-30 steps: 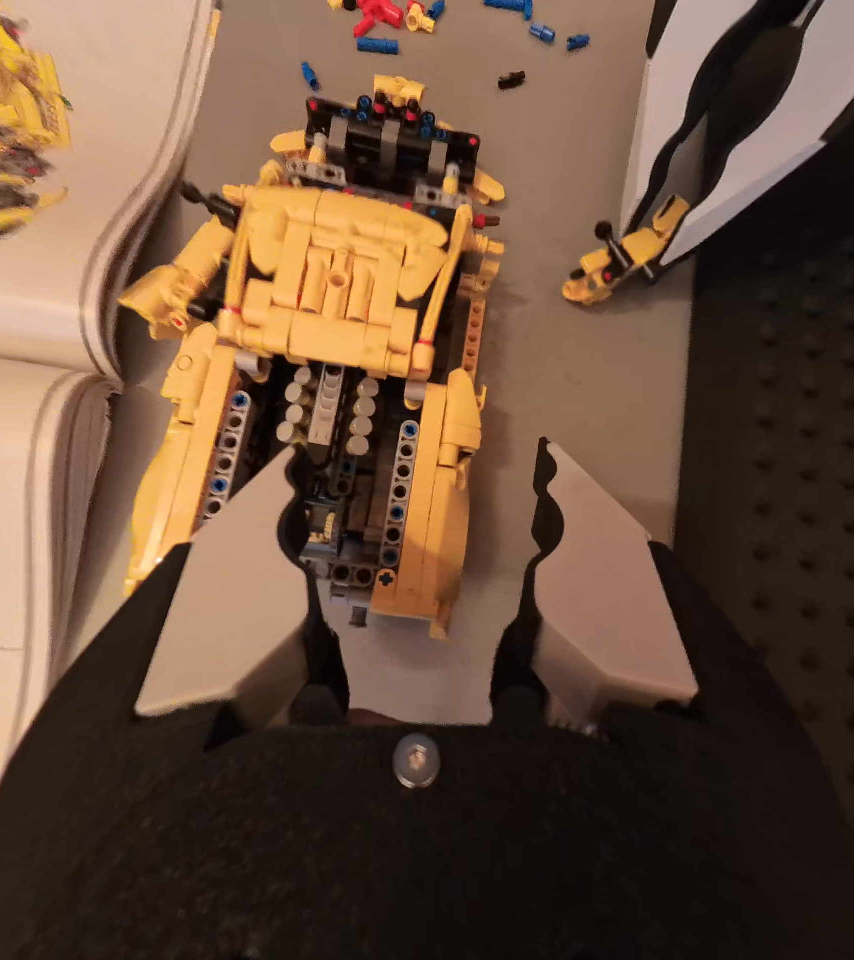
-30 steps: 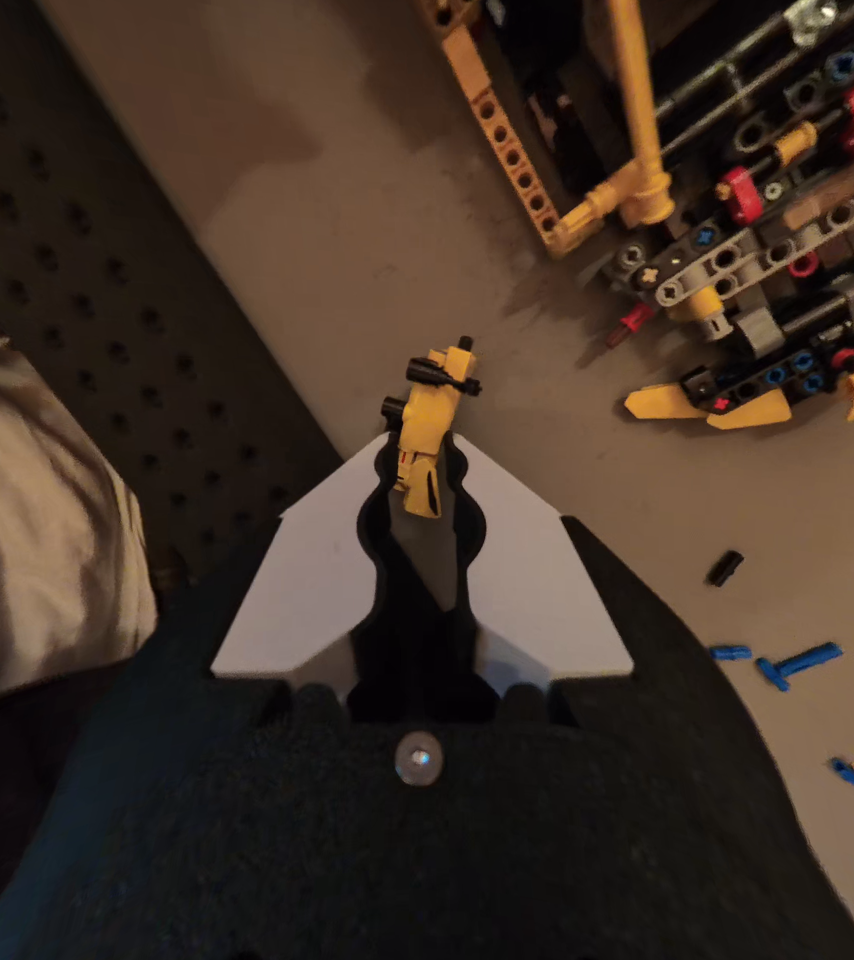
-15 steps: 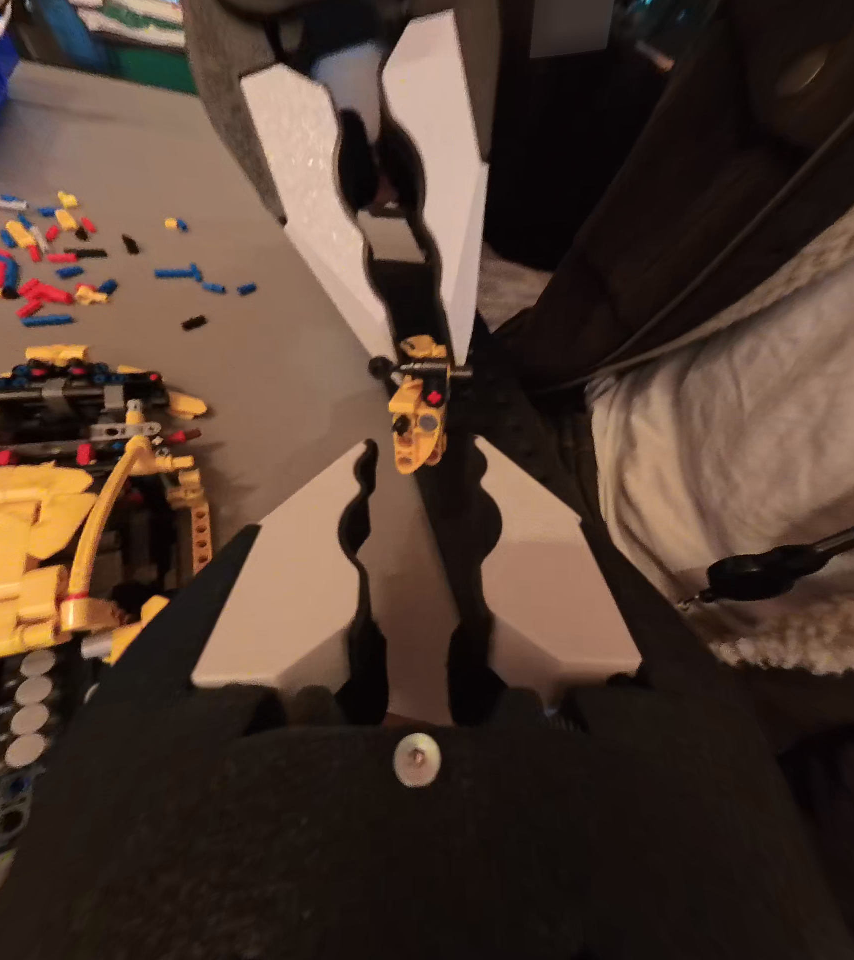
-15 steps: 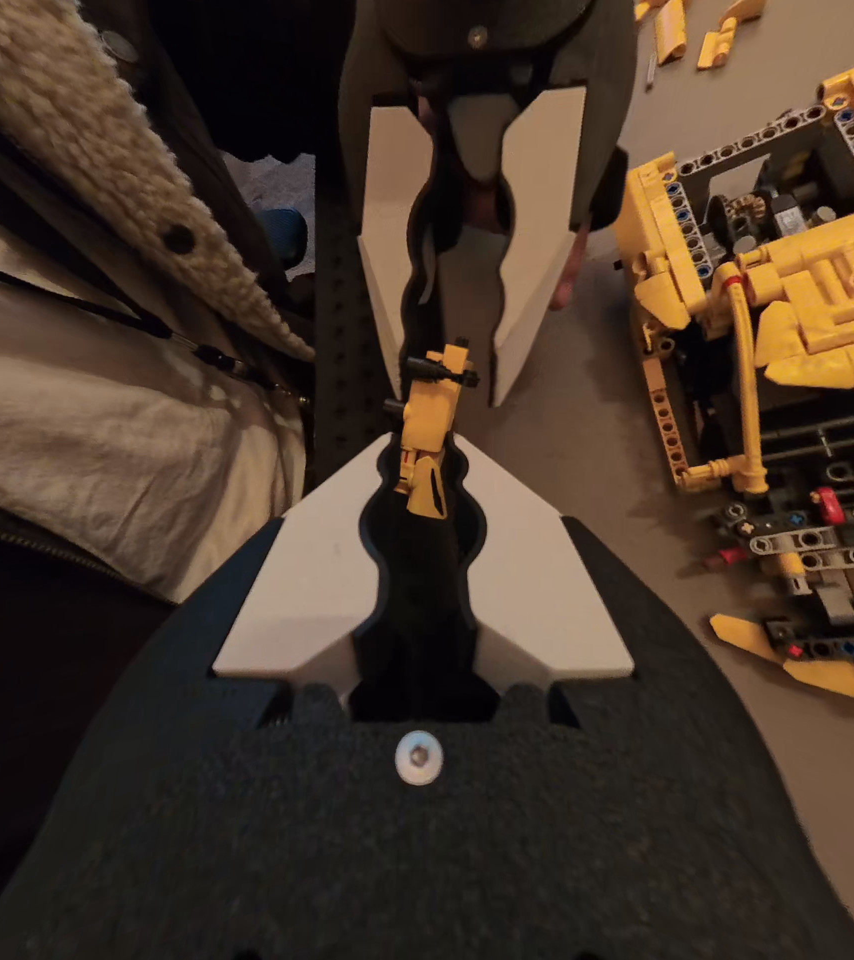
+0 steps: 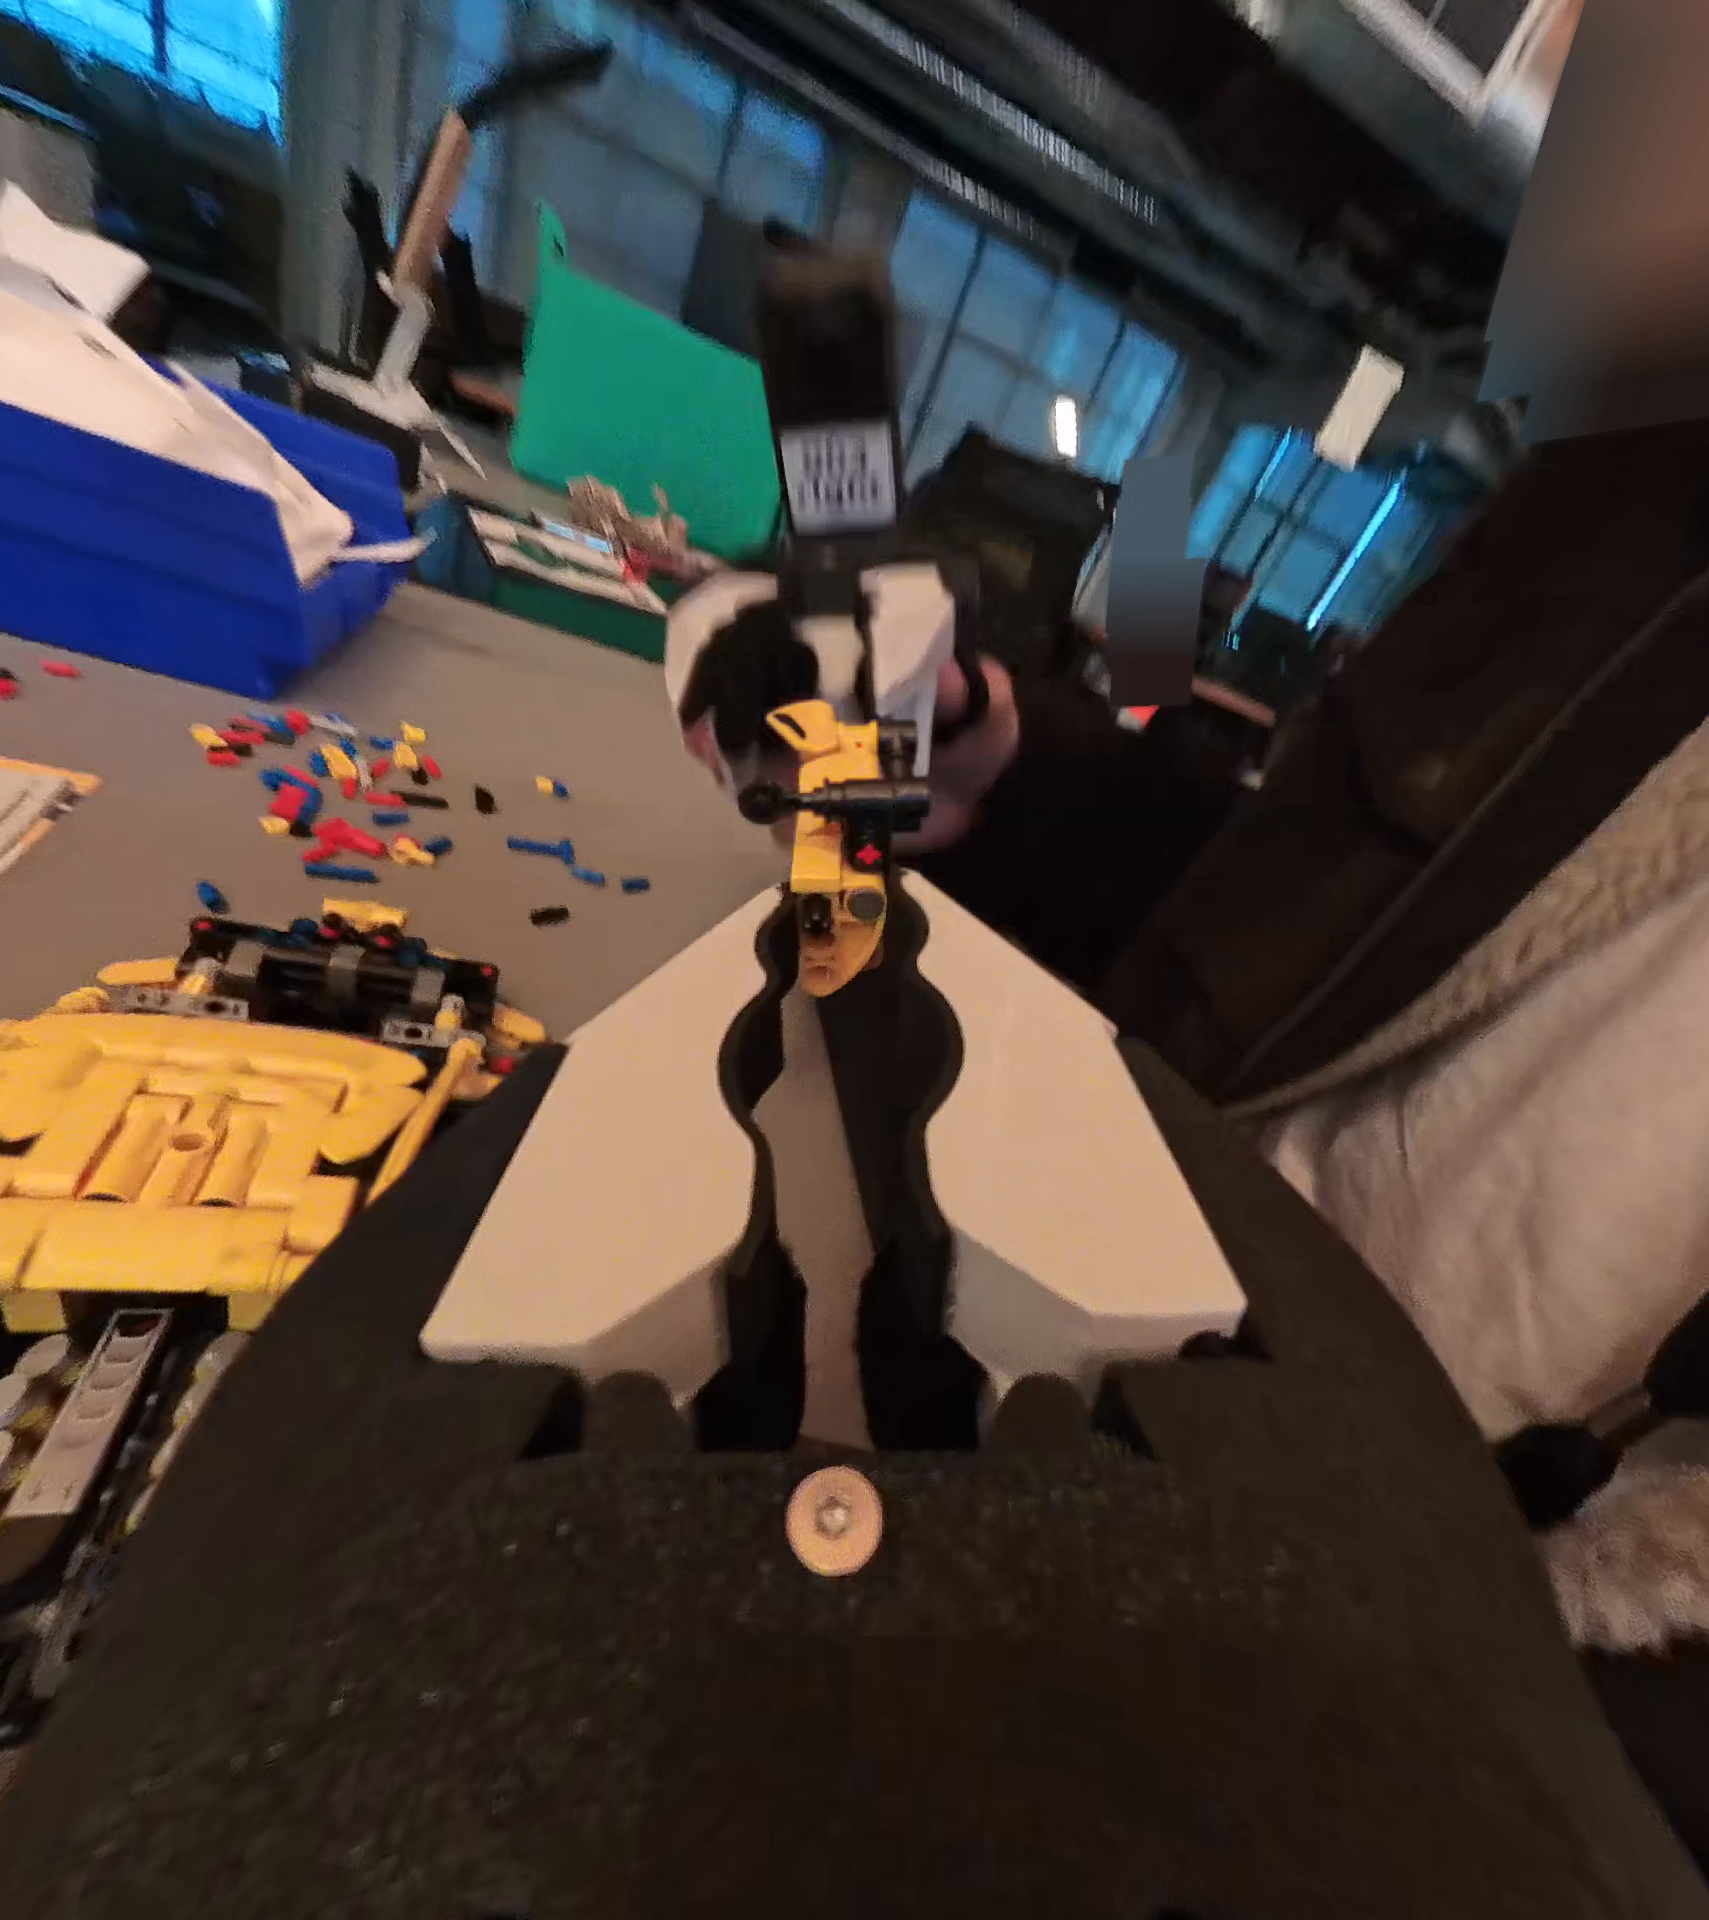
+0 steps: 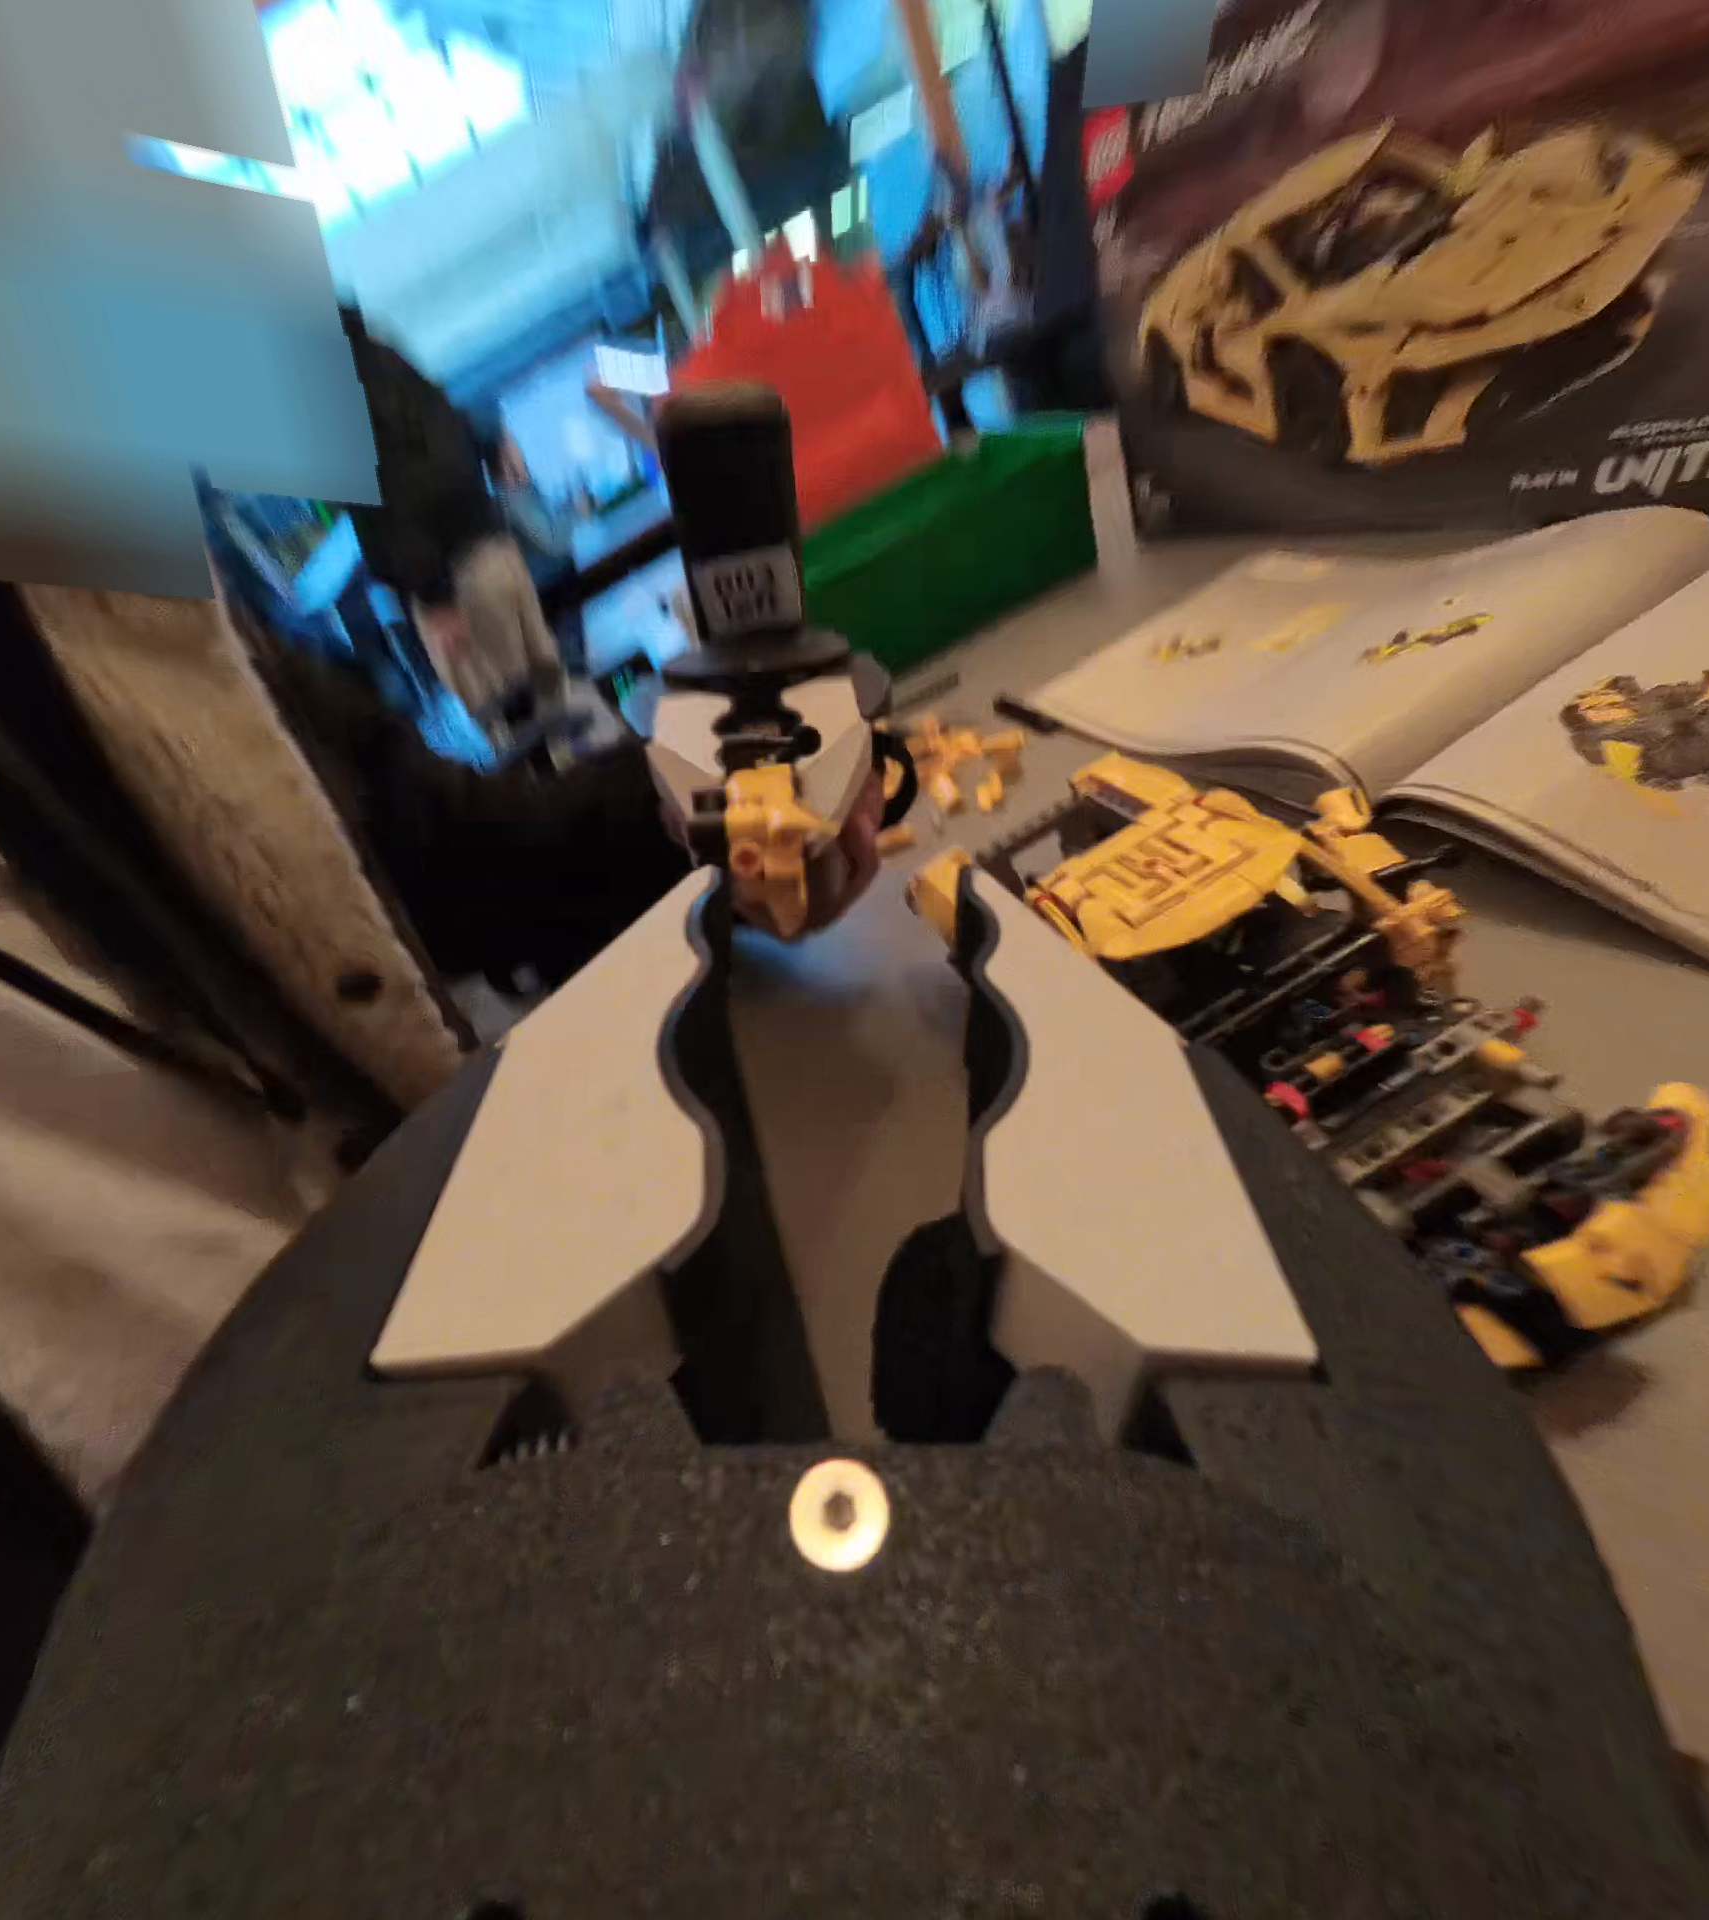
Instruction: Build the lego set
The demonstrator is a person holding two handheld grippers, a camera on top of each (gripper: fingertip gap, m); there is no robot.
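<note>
A small yellow sub-assembly with a black cross pin [image 5: 834, 862] is held in the air over the table's near edge. My left gripper [image 5: 839, 914] is shut on its lower end. My right gripper [image 6: 834, 894] faces it with the jaws open and empty, tips just short of the same piece [image 6: 767, 842], which sits in the left gripper's fingers [image 6: 839, 769] beyond. The partly built yellow car [image 5: 154, 1143] lies on the grey table [image 5: 538, 717], left of the left gripper and right of the right gripper [image 6: 1193, 873].
Loose blue, red and yellow pieces [image 5: 341, 790] lie behind the car. A blue bin [image 5: 102, 520] stands far left. An open instruction book [image 6: 1452, 707], the set's box [image 6: 1452, 260] and a pile of yellow parts [image 6: 964, 758] are at the right. A person's pale coat [image 5: 1504, 1091] is close by. There is about 6 cm between the tips of the two grippers.
The left gripper has closed on the yellow sub-assembly and the right gripper has opened and let go of it. Both views have tilted up toward the room.
</note>
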